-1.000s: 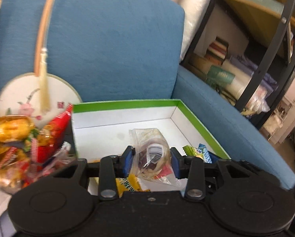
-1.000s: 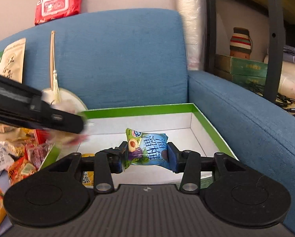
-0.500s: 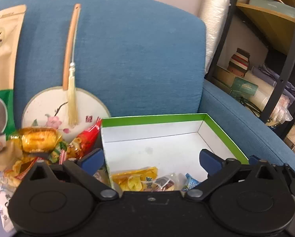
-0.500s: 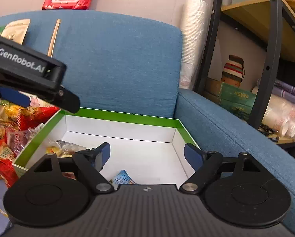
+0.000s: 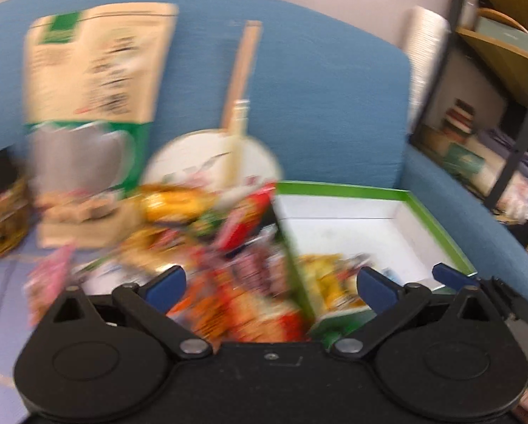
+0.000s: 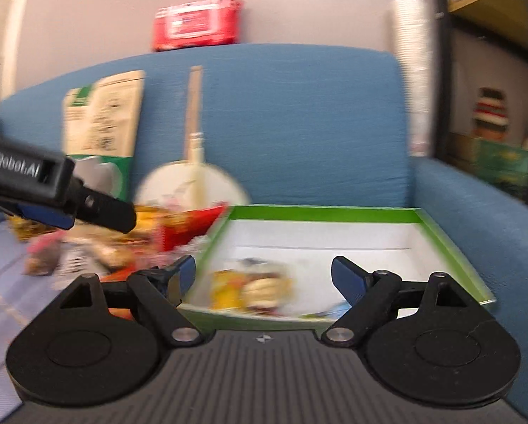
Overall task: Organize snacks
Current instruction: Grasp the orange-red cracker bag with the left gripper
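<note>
Both hand-held grippers spread, empty: left (image 5: pixel 269 284), right (image 6: pixel 262 275). Snack pile (image 5: pixel 207 233) mid-left of frame, beside green box (image 5: pixel 437 226). Packets light, crinkly, slippery (I'd pinch a sealed edge).

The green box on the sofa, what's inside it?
The green box holds a few snack packets bunched at its near end; blur hides their kinds. The rest is bare white floor. The right gripper covers the nearest edge.

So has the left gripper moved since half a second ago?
Yes. The left gripper swung left: the green box now sits further right, the snack pile ahead.
</note>
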The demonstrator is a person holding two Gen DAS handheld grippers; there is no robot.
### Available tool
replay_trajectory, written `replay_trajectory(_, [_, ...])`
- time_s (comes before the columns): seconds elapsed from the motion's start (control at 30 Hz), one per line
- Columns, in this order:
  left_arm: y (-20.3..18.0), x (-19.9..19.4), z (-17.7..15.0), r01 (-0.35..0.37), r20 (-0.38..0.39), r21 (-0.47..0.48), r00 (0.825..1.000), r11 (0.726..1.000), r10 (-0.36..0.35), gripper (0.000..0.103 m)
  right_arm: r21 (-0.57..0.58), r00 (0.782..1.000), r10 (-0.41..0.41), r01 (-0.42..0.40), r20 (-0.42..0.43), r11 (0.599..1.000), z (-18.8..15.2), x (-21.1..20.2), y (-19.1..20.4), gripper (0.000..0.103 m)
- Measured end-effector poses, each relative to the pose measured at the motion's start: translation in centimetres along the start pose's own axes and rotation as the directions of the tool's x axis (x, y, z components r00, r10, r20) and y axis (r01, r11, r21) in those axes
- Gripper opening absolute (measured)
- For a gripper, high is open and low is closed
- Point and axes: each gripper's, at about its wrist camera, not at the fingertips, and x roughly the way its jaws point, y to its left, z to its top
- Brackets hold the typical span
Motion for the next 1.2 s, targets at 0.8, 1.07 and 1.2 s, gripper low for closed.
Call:
replay_trajectory(0.8, [7.7, 0.3, -7.1, 0.022, -0.199, -0.133, 0.979, 0.991, -0.049, 0.096, 0.01, 0.854, 0.395, -0.416, -0.339, 0.909, -4.6, 2.7, 8.0, 0.103])
replay_trajectory(1.07, [8.0, 0.1, -8.1, 0.05, -0.175, -0.203, 0.981, 0.978, -0.086, 0.08, 0.063, 0.826, 0.442, -0.45, -0.35, 0.891, -5.2, 3.2, 9.0, 0.103])
replay_trajectory(1.2, [7.9, 0.2, -7.9, 0.047, -0.165, -0.2, 0.983, 0.979, -0.081, 0.082, 0.095, 0.837, 0.437, -0.431, -0.329, 0.897, -5.3, 3.0, 9.5, 0.103])
